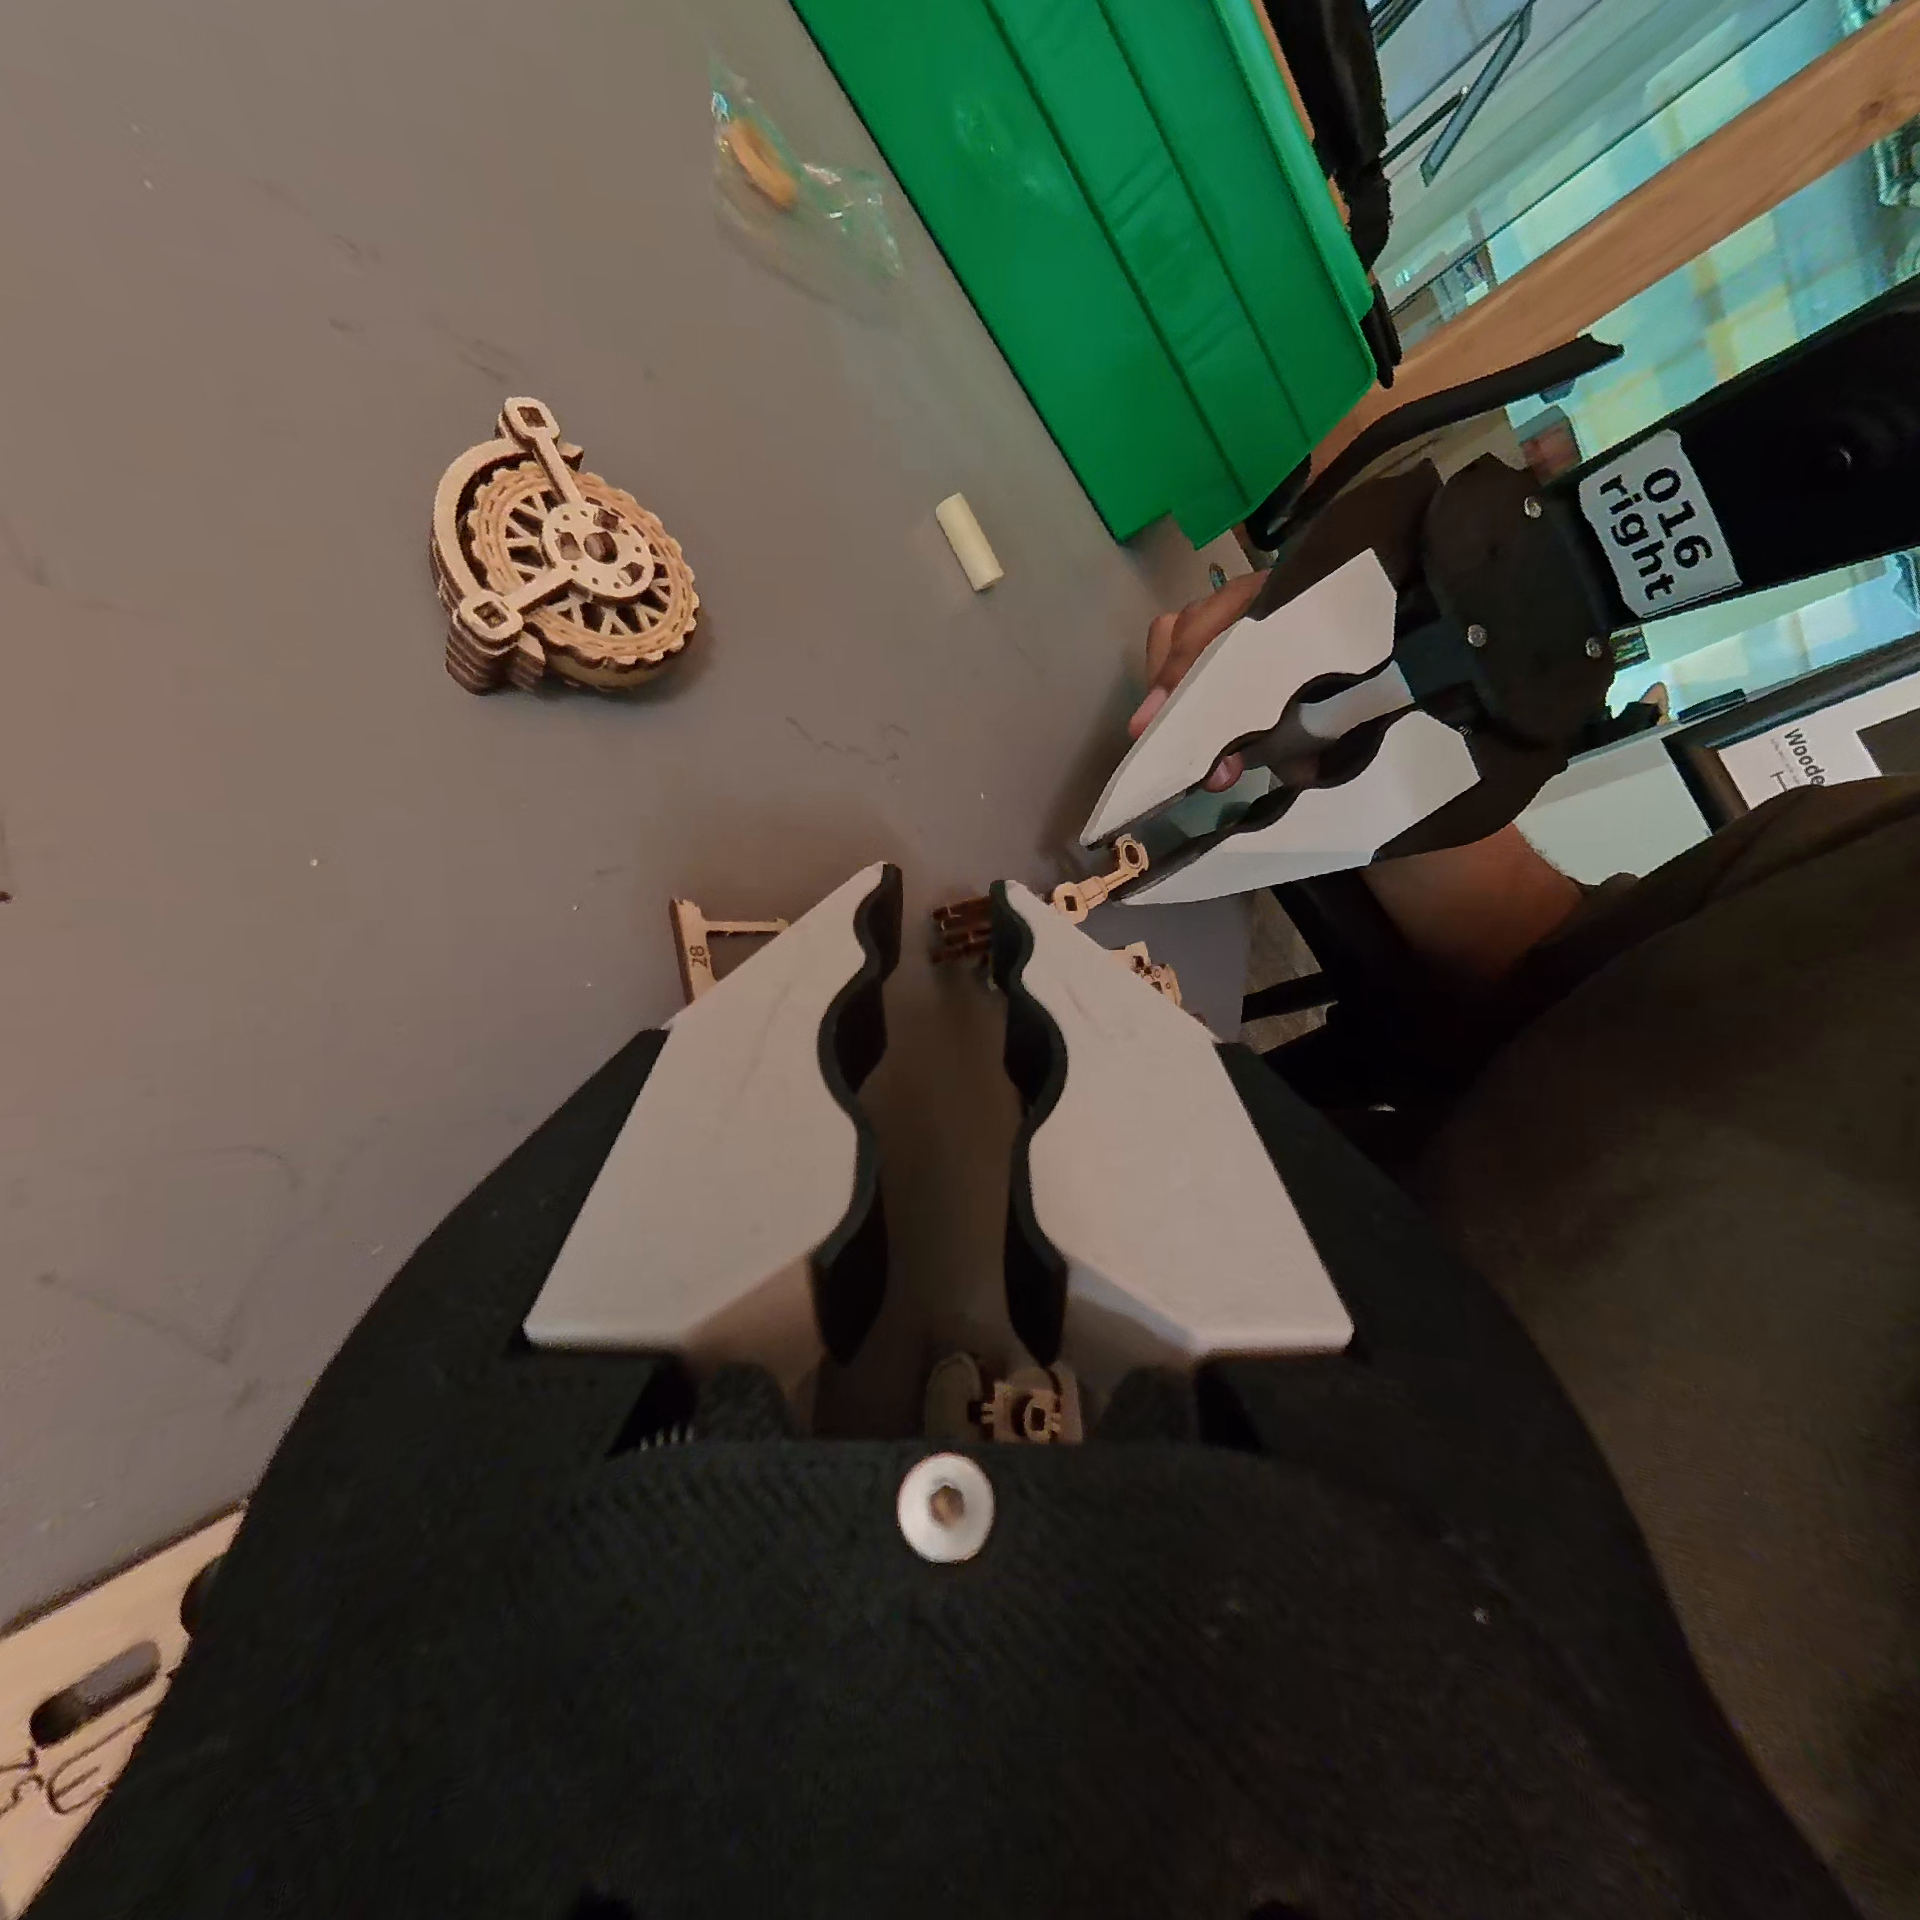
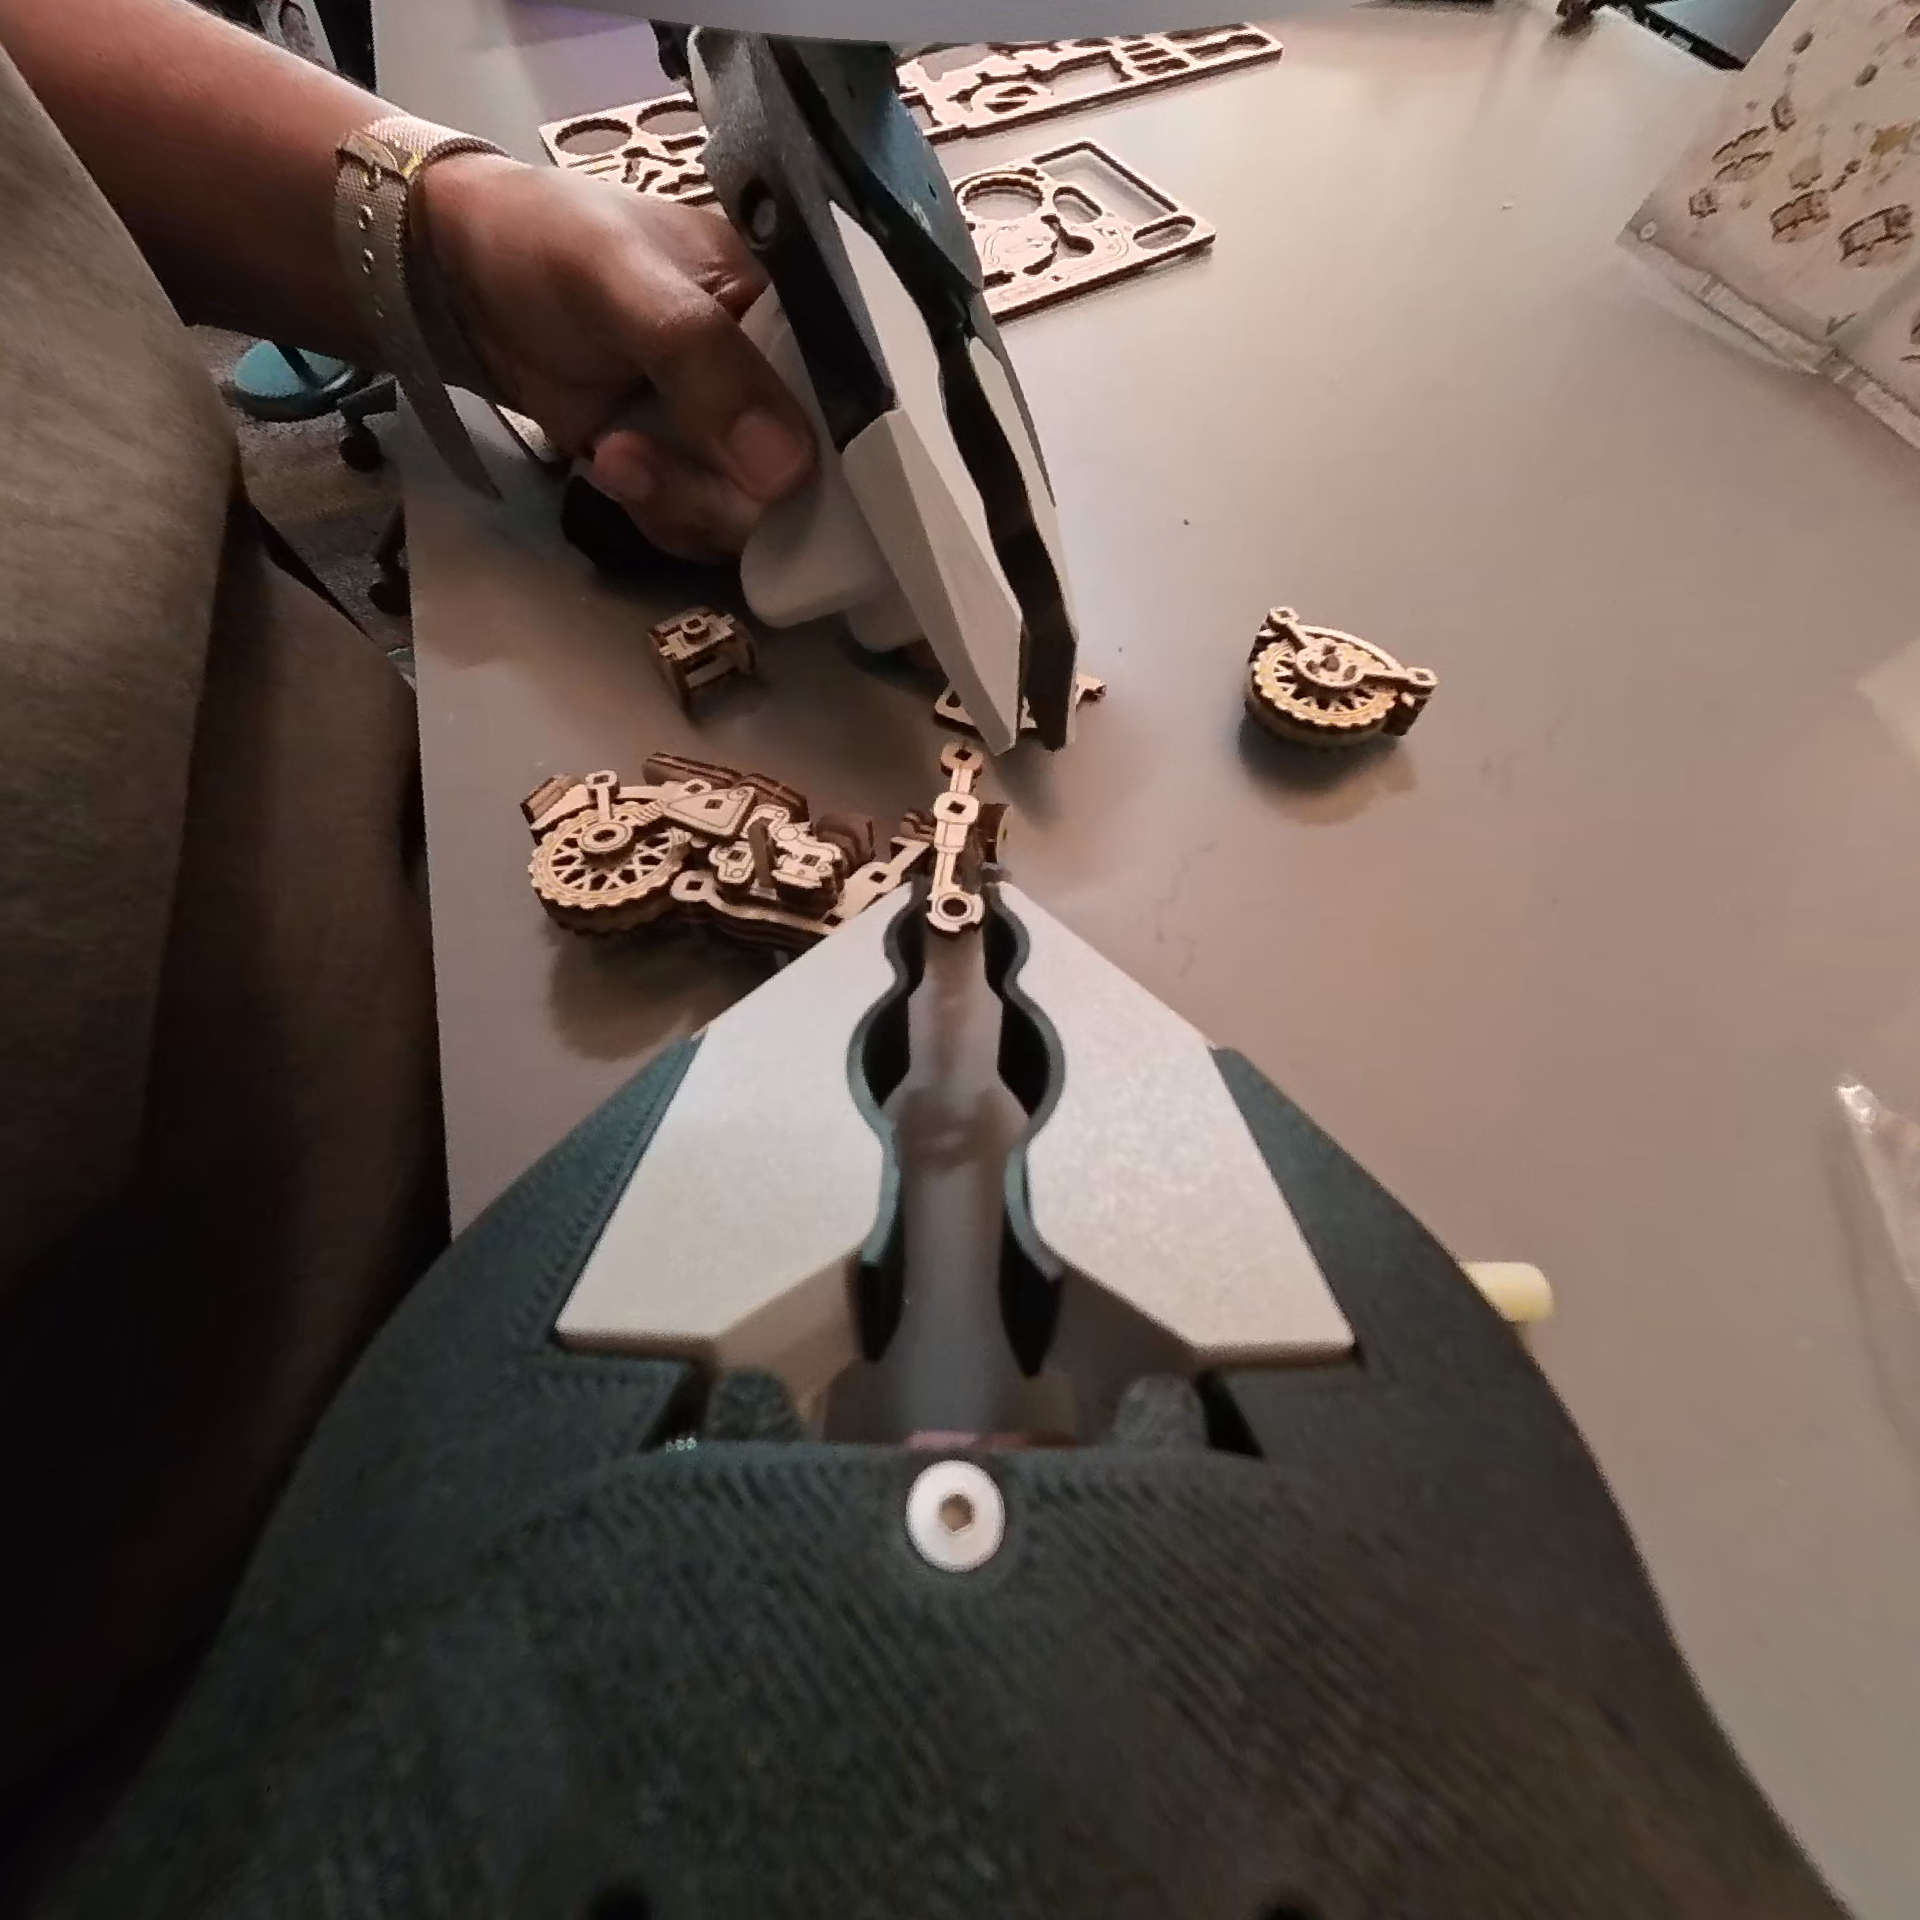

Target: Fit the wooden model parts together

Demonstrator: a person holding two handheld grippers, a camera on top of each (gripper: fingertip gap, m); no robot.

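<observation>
Right hand-held gripper (image 2: 954,902) clamped on a flat wooden link (image 2: 954,842), round eye between the tips. Left hand-held gripper (image 1: 940,902) apart, tips down on the grey bench (image 2: 1455,935) beside the main wooden assembly (image 2: 675,857). Align link squarely with its socket; press gently, since thin laser-cut plywood likely snaps. Separate toothed wheel unit (image 1: 561,561) well apart.

Item: grey counter (image 1: 260,987), matte and scuffed; you are working over its near edge. Item: green plastic bin (image 1: 1091,229), lying along the counter's far side. Item: pale wooden beam (image 1: 1662,208), running behind the bin. Item: glazed panels (image 1: 1683,94), glowing with soft daylight. Item: office chair base (image 2: 312,400), standing on the floor beyond the counter's edge.
</observation>
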